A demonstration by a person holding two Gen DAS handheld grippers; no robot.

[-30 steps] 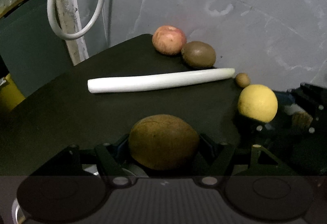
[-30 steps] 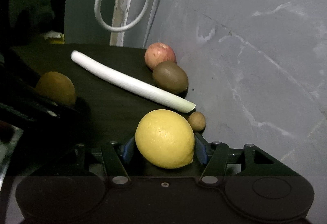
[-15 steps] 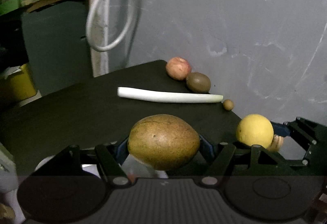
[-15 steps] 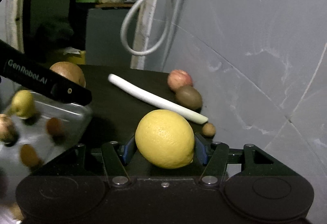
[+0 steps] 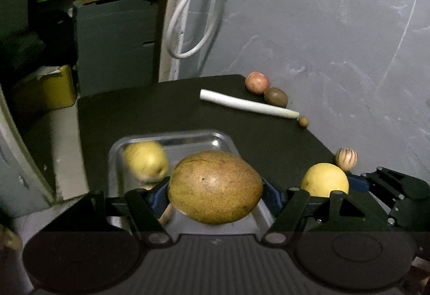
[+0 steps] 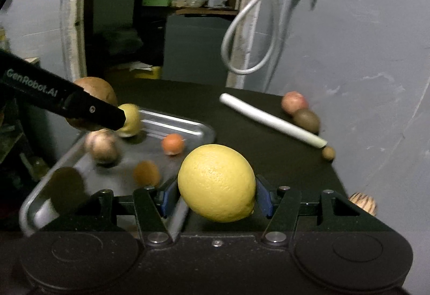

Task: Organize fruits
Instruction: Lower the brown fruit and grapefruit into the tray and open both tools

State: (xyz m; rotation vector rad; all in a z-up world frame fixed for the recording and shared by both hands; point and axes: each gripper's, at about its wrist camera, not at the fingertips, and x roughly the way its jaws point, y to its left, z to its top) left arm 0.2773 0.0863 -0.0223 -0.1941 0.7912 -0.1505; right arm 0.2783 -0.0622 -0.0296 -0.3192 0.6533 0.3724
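Observation:
My left gripper [image 5: 215, 194] is shut on a large brown speckled fruit [image 5: 215, 187], held above the near end of a metal tray [image 5: 172, 137]. A yellow apple [image 5: 145, 160] lies in that tray. My right gripper [image 6: 216, 195] is shut on a yellow lemon [image 6: 216, 182], held over the black table just right of the tray [image 6: 188, 125]. In the right wrist view the tray holds several small fruits, among them an orange one [image 6: 173, 144]. A finger [image 6: 80, 104] of the left gripper crosses its far left corner.
At the table's far right, against the grey wall, lie a white stalk [image 5: 250, 104], a red apple [image 5: 257, 82], a kiwi [image 5: 276, 96] and a small brown fruit [image 5: 304, 121]. A striped round fruit [image 6: 362, 202] sits by the right edge. A white hose [image 6: 250, 34] hangs behind.
Both grippers have pulled back and risen with their fruits still held. The far fruits look smaller, and the metal tray with its fruits has come into both views.

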